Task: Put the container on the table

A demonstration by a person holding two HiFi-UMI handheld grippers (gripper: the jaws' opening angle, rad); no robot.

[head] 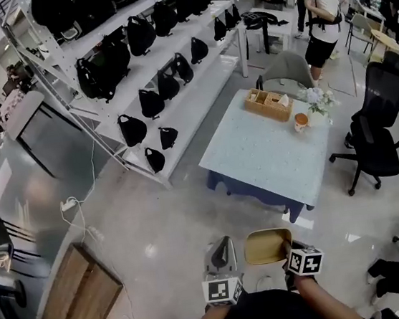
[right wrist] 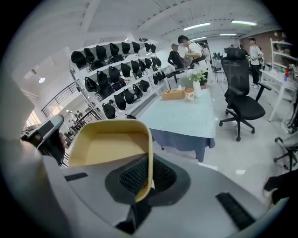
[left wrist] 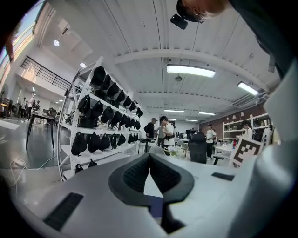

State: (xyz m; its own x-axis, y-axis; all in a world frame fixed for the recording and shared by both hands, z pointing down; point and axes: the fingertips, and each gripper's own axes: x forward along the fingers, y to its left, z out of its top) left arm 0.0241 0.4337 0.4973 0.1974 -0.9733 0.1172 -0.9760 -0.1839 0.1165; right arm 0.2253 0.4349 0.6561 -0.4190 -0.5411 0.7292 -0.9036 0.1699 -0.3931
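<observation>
A shallow yellow container (head: 268, 246) hangs in front of me above the floor; in the right gripper view the container (right wrist: 109, 146) shows an empty inside. My right gripper (right wrist: 150, 160) is shut on its right wall, which runs between the two pads. In the head view the right gripper (head: 289, 246) sits at the container's right edge. My left gripper (head: 224, 244) is just left of the container, and its jaws (left wrist: 149, 160) are shut with nothing between them. The table (head: 271, 153), under a pale blue cloth, stands a few steps ahead.
On the table's far end stand a wooden box (head: 268, 103), an orange cup (head: 301, 121) and a small flower vase (head: 316, 99). Black office chairs (head: 377, 140) flank its right side. White shelves with black bags (head: 153, 74) line the left. A person (head: 321, 17) stands beyond.
</observation>
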